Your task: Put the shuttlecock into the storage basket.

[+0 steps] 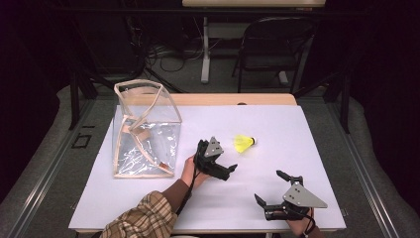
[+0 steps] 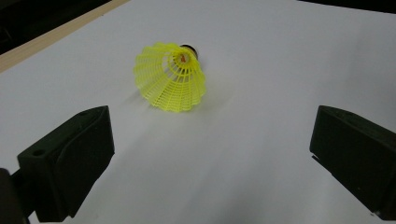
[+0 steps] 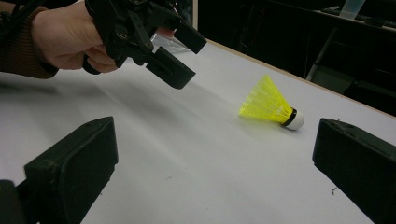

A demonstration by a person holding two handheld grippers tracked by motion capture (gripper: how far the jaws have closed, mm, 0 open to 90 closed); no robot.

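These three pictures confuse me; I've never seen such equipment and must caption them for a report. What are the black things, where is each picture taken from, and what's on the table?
The black things are two hand-held grippers: the left gripper and the right gripper, each worked by a person's hand. One picture looks down from above the table. The other two come from cameras riding on each gripper, looking along its own two black fingers. On the white table top lie a yellow plastic shuttlecock with a white tip and a clear plastic bag with tan edging, standing open. Both grippers are open; nothing is held.

In the left gripper view the shuttlecock [image 2: 171, 77] hides most of its own cork behind its skirt.
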